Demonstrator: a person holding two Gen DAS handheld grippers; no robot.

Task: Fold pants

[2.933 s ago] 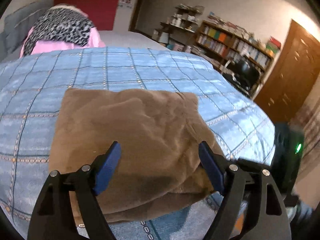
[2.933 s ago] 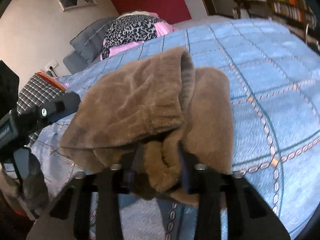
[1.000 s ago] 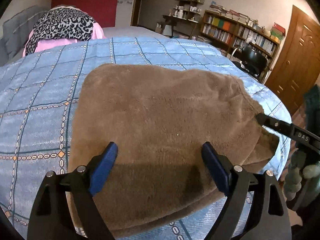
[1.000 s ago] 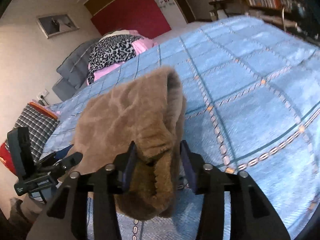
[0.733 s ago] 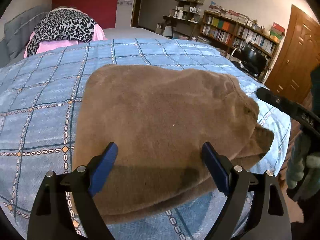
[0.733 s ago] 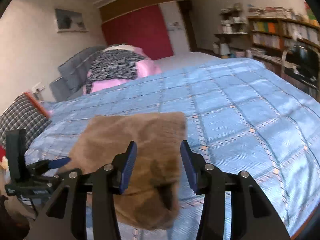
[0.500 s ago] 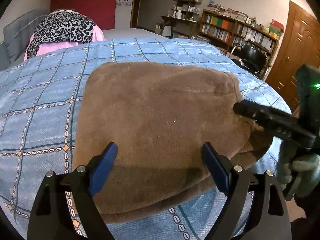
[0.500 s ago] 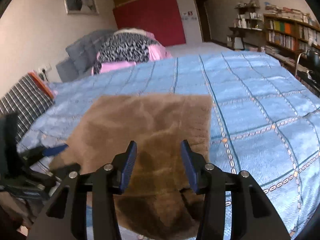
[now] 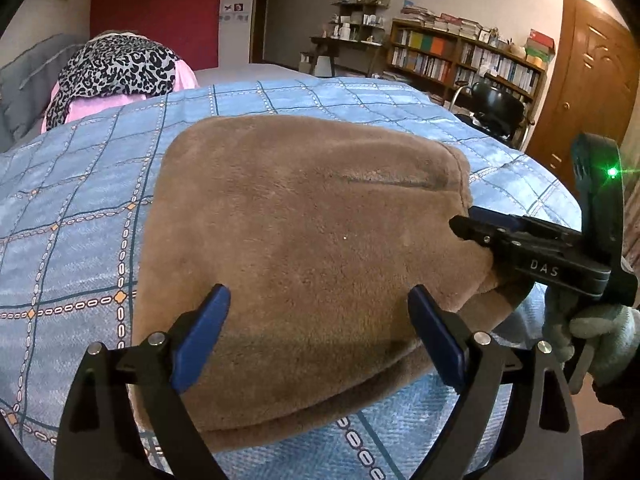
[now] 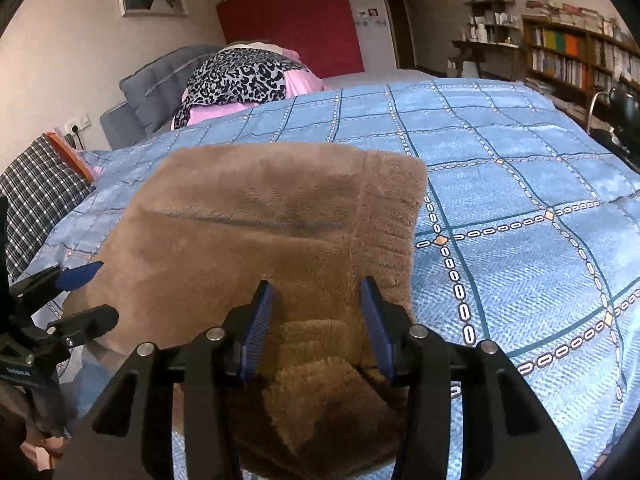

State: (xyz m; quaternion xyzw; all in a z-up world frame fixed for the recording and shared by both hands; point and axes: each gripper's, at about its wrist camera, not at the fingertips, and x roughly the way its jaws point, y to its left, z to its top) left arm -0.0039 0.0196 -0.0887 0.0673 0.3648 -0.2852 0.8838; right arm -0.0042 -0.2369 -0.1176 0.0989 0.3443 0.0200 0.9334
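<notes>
Lowered since earlier, pants [image 9: 312, 248] lie folded on bedspread [image 9: 80, 208]; left jaws opening

The folded pants [image 9: 304, 240] lie on the bed [image 9: 80, 208] near its foot edge. A heap of clothes [image 9: 116, 68] sits at eleven o'clock beyond them, the bookshelf [image 9: 464, 60] at one o'clock, the door [image 9: 588, 80] at two o'clock.
</notes>
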